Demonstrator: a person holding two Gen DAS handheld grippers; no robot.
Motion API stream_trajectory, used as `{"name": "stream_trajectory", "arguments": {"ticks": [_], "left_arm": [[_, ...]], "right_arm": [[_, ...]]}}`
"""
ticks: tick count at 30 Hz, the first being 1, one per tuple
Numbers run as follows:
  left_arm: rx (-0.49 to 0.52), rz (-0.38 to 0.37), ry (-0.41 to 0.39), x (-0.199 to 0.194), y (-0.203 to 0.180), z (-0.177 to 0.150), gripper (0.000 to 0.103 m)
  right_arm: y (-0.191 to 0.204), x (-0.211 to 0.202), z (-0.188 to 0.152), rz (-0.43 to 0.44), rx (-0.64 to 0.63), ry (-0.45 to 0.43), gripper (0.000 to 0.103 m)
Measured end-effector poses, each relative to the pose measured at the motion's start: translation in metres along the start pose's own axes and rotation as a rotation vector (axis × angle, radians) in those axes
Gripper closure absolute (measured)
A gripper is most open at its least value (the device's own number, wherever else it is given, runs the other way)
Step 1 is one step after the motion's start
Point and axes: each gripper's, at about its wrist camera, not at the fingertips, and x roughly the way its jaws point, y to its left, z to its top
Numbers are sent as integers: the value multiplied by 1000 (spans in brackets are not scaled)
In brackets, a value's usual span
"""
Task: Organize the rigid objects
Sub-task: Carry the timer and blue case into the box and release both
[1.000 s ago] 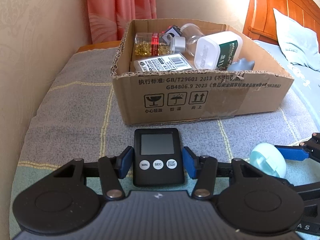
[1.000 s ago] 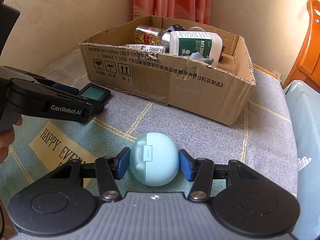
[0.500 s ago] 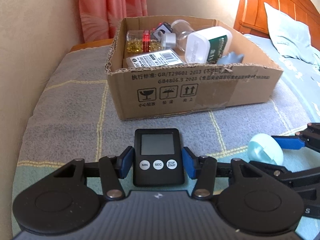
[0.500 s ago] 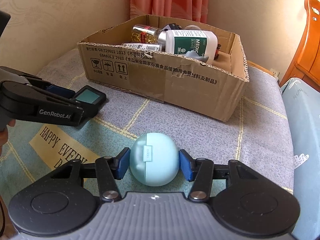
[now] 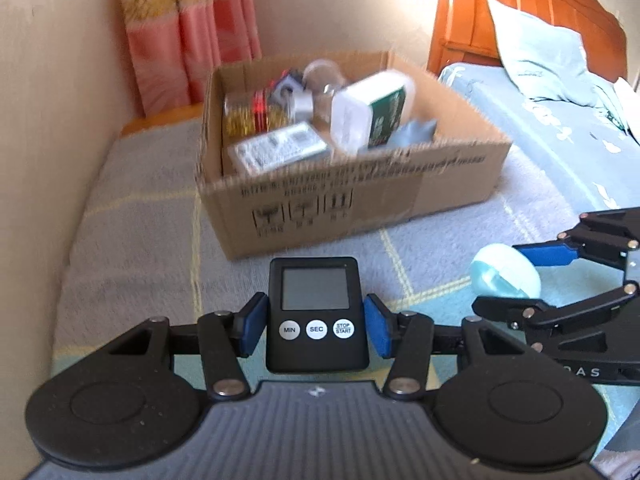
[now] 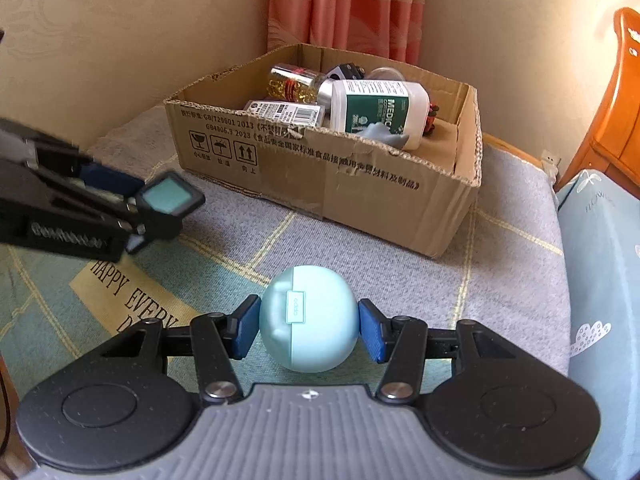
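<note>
Smooth plastic is the hazard: the left gripper [image 5: 316, 328] clamps a black timer [image 5: 316, 314] and the right gripper [image 6: 308, 322] pinches a rounded blue case [image 6: 308, 318], both above the blanket short of the crowded cardboard box [image 6: 400, 200], so either may slip or snag its ragged rim.

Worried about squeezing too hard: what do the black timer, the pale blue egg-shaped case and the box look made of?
Timer: apparently hard matte black plastic, with a grey screen and glossy white buttons. Egg-shaped case: seemingly smooth satin plastic, showing a moulded seam and clasp. Box: corrugated cardboard, brown and dull, with torn fluted edges.
</note>
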Motion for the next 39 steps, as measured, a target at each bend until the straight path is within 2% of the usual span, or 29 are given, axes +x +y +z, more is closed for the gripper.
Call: {"name": "stream_trajectory", "arguments": {"ticks": [7,12,16,21,25,27,28,31,39], "left_arm": [[50,-24,-111,-32,-2,36,52],[76,-9,-185,-31,-3,74,51],[59,-4,-174,-7,-2,93,51],[25,-1,-116,25,1,98,51],[9,21,-101,41,5,99,50],[7,34,-110,44,5,100,25],[5,49,-115,42,4,100,4],[7,49,-170,25,3,95,1],[-20,48,-212,-20,0,67,1]], "right_arm": [[-5,-23,17,22,-102,-21,45],[-17,-36,34,32,-106,-56,45],[-25,-41,46,6,-107,-83,45],[-35,-40,55,0,-85,-81,45],[-43,-37,58,-2,-72,-78,45],[-46,-37,60,-1,-64,-76,45],[-47,-37,61,-1,-60,-76,45],[-52,-37,65,6,-35,-83,45],[-68,-31,89,-21,-15,-97,45]]}}
